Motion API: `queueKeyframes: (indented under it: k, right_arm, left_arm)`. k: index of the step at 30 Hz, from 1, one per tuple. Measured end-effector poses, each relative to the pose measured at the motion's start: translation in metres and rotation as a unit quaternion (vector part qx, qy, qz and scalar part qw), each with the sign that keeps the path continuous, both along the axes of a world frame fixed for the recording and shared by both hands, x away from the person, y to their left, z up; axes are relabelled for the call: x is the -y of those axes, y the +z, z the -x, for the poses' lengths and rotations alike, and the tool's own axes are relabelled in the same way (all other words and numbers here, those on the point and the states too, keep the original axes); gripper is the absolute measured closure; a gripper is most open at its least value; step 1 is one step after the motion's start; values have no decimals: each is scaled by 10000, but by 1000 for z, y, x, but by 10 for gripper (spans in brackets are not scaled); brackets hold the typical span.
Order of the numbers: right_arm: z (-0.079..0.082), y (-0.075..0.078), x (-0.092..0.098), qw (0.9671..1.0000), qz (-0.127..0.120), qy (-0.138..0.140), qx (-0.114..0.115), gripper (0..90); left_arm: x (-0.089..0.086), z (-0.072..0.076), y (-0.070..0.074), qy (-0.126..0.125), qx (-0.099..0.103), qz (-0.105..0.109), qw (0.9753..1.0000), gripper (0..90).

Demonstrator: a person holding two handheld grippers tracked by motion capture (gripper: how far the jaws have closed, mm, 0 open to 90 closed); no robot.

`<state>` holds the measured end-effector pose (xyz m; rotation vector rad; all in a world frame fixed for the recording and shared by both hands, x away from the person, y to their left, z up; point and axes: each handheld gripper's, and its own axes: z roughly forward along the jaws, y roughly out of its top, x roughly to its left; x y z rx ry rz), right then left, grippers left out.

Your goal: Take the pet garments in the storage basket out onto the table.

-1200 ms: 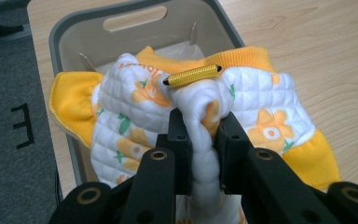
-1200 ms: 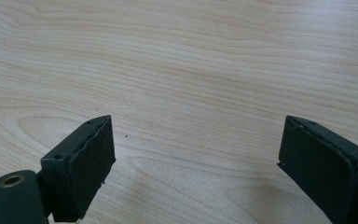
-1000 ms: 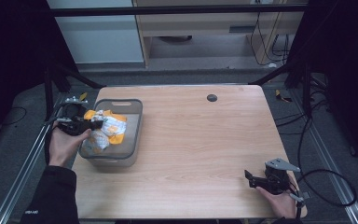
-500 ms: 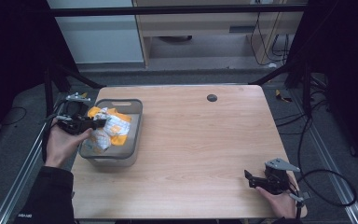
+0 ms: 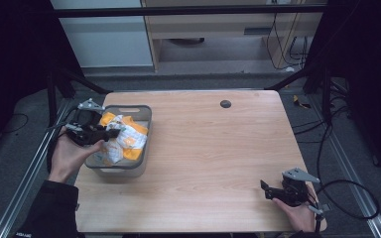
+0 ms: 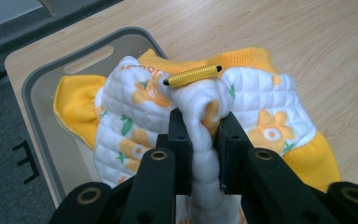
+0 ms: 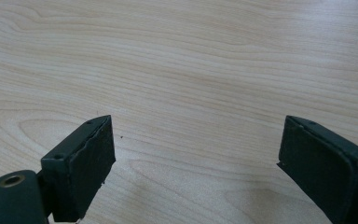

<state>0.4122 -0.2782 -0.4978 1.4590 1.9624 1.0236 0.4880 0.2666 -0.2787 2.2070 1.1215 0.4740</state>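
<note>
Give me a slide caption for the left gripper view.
Left gripper shut on a fold of quilted flower-print cloth over a grey bin.

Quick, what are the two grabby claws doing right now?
Left gripper: shut on the flowery cloth, over the grey bin.
Right gripper: open, holding nothing, above the wooden table.
</note>
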Motion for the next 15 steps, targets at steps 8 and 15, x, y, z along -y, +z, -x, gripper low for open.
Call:
queueKeyframes:
  k: [8,15]
  right_arm:
    - [0,0,0,10000,42,0,35,106]
    - [0,0,1,10000,49,-8,68,105]
  left_arm:
    - [16,4,7,-213,26,-53,9998,782]
    - [33,9,11,-474,-6,-200,9987,782]
